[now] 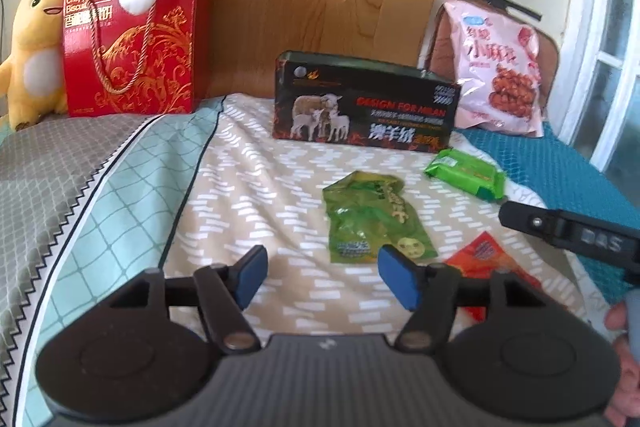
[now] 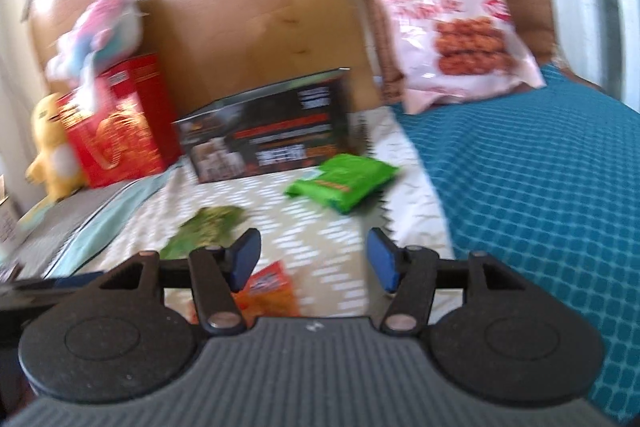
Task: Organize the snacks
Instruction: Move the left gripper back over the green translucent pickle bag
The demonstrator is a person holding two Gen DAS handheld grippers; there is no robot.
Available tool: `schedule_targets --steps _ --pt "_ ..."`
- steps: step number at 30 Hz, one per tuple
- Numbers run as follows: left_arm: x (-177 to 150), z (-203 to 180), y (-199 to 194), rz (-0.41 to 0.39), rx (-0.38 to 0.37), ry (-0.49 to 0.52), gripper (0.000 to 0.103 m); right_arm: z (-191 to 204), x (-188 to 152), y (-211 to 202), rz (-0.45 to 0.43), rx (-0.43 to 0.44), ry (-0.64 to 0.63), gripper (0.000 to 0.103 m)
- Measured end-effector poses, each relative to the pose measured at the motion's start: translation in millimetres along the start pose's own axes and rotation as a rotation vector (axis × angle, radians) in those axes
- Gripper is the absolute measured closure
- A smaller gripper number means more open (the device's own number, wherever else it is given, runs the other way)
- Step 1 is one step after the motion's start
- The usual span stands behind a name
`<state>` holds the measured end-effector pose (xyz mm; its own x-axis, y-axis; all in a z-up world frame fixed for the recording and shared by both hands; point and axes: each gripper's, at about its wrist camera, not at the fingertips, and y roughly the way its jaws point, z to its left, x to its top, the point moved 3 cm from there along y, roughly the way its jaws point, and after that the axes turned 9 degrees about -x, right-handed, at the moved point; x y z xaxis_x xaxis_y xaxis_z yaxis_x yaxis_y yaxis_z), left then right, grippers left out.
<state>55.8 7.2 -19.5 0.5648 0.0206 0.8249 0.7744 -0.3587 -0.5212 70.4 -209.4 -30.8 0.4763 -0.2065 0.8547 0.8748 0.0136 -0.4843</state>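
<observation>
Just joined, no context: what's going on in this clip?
A person holds tongs in each hand over a bed strewn with snacks. Both the left tongs and the right tongs are open and empty. On the bedspread lie a crumpled green packet, a bright green packet and an orange packet. A black box stands behind them; nothing is gripped yet.

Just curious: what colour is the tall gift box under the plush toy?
Red with gold swirls, clearest in the left wrist view: gift box.

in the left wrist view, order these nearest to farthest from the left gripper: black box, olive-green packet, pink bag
1. olive-green packet, just ahead of the left gripper
2. black box, behind it, mid-bed
3. pink bag, far right, leaning on the chair
</observation>
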Motion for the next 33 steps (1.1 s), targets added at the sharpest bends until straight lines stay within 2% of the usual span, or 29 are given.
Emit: schedule_targets --steps 5,8,10,14,19,22,25,29,33 --pt "-1.6 -7.3 -14.1 -0.08 -0.07 0.047 0.034 -9.1 -0.1 7.9 0.028 -0.091 0.067 0.037" --pt "-3.1 -12.1 -22.8 -0.127 -0.107 0.079 0.033 -3.8 -1.9 9.7 0.031 -0.127 0.035 0.037" --pt "-3.1 -13.4 -25.9 -0.144 -0.129 0.086 0.032 2.0 -2.2 12.4 0.04 -0.136 -0.005 0.031" --pt "-1.9 -12.1 -24.5 -0.138 -0.164 0.077 0.032 5.5 -2.3 14.4 0.049 -0.146 -0.042 0.026" --pt "-2.0 -10.6 -17.9 -0.099 -0.192 0.061 0.032 6.2 -2.7 12.9 0.047 -0.153 -0.04 0.026" --pt "-2.3 -9.9 -15.1 -0.088 -0.187 0.049 0.031 5.0 -3.0 12.5 0.045 -0.145 -0.032 0.026" --pt "-1.8 -6.1 -14.0 -0.09 -0.154 0.027 0.022 5.9 -2.6 12.7 0.048 -0.133 -0.028 0.023" --pt "-0.7 -1.0 -8.5 -0.064 -0.09 0.002 0.022 9.8 -3.5 11.8 0.055 -0.1 -0.039 0.017" --pt "-0.7 -0.3 -2.0 -0.021 -0.024 -0.007 0.022 6.4 -4.2 7.3 0.042 -0.035 -0.012 0.016"
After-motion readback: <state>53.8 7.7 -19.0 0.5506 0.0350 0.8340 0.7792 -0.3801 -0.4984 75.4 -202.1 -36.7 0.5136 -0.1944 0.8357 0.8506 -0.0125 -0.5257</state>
